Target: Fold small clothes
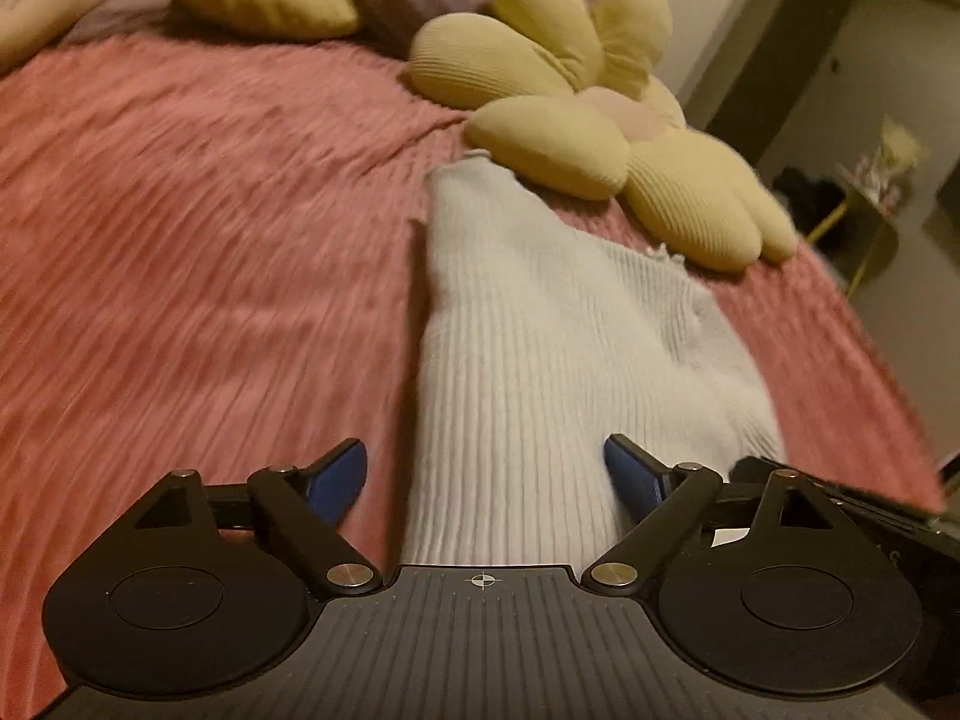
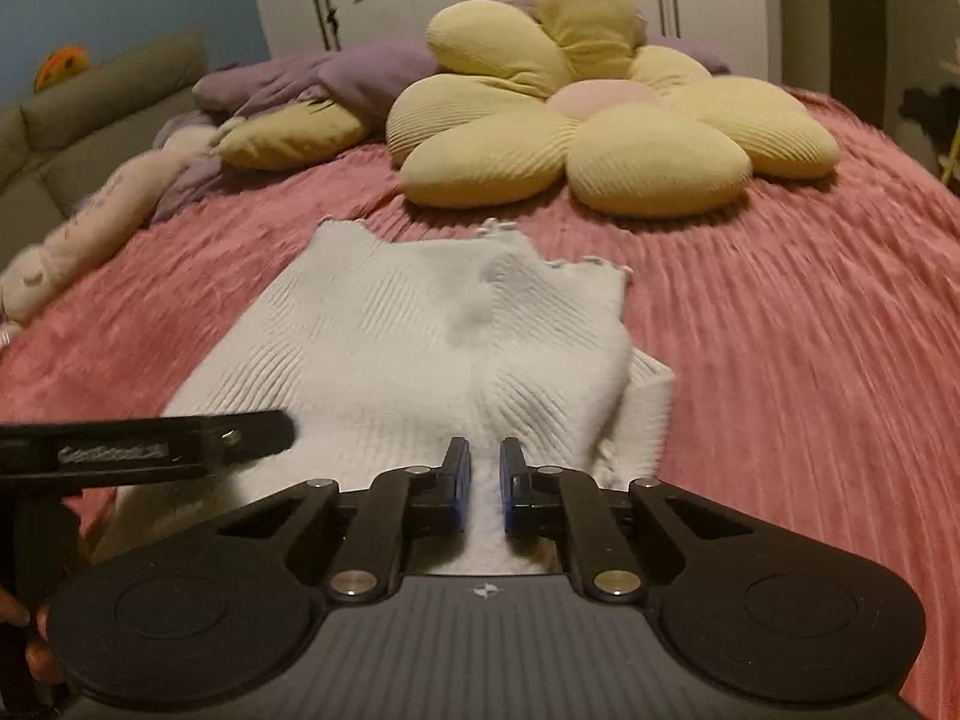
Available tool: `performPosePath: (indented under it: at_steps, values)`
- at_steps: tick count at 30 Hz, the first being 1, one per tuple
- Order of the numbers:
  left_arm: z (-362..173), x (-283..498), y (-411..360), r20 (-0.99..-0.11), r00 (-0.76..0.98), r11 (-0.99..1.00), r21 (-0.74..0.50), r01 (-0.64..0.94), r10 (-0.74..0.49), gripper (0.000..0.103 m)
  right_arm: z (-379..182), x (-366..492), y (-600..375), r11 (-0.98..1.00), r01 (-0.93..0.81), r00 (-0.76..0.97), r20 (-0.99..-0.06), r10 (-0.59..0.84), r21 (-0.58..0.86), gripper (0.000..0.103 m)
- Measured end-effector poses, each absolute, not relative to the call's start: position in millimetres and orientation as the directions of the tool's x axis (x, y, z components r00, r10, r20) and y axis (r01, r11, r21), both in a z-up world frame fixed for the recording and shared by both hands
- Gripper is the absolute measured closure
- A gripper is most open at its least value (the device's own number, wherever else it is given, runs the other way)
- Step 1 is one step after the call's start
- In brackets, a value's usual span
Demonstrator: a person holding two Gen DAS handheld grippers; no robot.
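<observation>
No word, brand or number can be read in either view. The only sign is a small crosshair mark (image 1: 481, 581) printed on the ribbed body of the left gripper (image 1: 486, 474), behind its fingers, and a like mark (image 2: 486, 590) on the right gripper (image 2: 485, 480). Faint letters on the black part (image 1: 888, 552) to the right of the left gripper are too blurred to make out.

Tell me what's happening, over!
Left gripper open over white ribbed top. Right gripper nearly shut, grip unclear. Top flat on pink bedspread; flower pillow beyond its far edge.
</observation>
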State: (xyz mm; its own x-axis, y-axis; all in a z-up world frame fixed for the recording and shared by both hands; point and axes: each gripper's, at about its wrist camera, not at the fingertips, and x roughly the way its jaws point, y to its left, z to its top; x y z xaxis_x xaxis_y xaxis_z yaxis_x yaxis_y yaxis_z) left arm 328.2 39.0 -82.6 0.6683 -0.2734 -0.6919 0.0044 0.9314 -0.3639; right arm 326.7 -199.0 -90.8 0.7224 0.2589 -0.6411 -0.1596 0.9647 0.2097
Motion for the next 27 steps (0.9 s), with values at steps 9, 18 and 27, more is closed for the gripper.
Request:
performPosePath:
  at_steps: [9, 18, 27]
  values:
    - [-78, 236, 61, -0.68, 0.661, 0.926, -0.373, 0.064, -0.319, 0.008, -103, 240, -254, 0.765, -0.035, 0.633, -0.578, 0.515, 0.643, 0.049]
    - [-79, 229, 45, -0.662, 0.651, 0.886, -0.463, 0.034, -0.371, 0.01, -121, 236, -269, 0.577, 0.073, 0.655, -0.476, 0.587, 0.813, 0.049]
    - [-87, 238, 44, -0.732, 0.63, 0.94, -0.34, -0.007, -0.26, 0.013, -130, 243, -261, 0.63, 0.099, 0.652, -0.528, 0.544, 0.77, 0.071]
